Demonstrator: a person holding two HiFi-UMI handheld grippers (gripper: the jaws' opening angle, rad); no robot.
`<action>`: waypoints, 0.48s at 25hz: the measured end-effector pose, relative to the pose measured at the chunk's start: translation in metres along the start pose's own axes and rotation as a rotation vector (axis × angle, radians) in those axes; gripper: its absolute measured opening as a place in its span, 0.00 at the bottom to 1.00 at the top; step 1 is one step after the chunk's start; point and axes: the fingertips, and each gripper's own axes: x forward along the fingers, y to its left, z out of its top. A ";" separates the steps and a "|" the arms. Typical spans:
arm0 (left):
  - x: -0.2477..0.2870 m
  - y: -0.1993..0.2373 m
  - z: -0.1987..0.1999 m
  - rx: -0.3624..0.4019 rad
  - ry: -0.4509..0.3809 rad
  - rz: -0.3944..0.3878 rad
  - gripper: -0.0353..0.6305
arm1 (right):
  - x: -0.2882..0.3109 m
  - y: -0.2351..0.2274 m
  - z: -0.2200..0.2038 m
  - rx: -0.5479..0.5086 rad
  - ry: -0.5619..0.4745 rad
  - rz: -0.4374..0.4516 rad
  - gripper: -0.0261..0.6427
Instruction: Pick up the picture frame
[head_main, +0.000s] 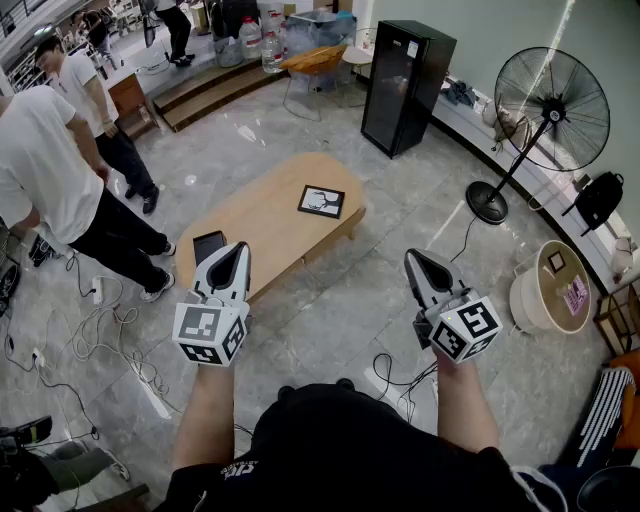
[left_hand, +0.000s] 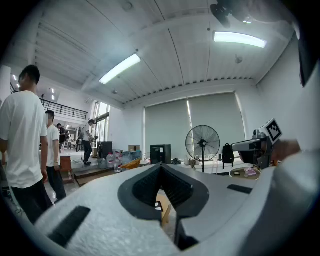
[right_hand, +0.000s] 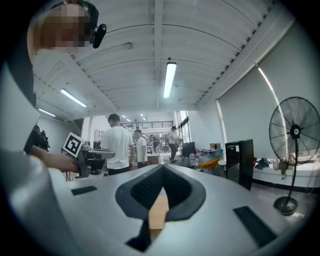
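A black picture frame (head_main: 321, 202) with a white print lies flat on the far right part of a low wooden table (head_main: 262, 222). My left gripper (head_main: 231, 257) is held level in the air over the table's near edge, shut and empty. My right gripper (head_main: 419, 263) hovers level over the floor to the table's right, shut with nothing in it. In the left gripper view a sliver of the table (left_hand: 163, 209) shows under the shut jaws. In the right gripper view the wooden tabletop (right_hand: 159, 212) shows through the gap below the jaws.
A dark tablet (head_main: 208, 245) lies at the table's near left. Two people in white shirts (head_main: 50, 165) stand to the left among floor cables (head_main: 95, 330). A standing fan (head_main: 540, 110), a black cabinet (head_main: 405, 85) and a round stool (head_main: 555, 285) stand to the right.
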 end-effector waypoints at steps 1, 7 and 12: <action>0.001 -0.004 0.000 0.003 -0.001 -0.004 0.07 | -0.002 -0.002 0.000 0.002 0.000 -0.001 0.04; 0.014 -0.037 0.001 0.014 0.005 -0.045 0.07 | -0.022 -0.019 0.001 0.009 -0.007 -0.002 0.04; 0.027 -0.073 -0.005 0.013 0.014 -0.093 0.07 | -0.047 -0.037 -0.001 0.019 -0.016 0.004 0.04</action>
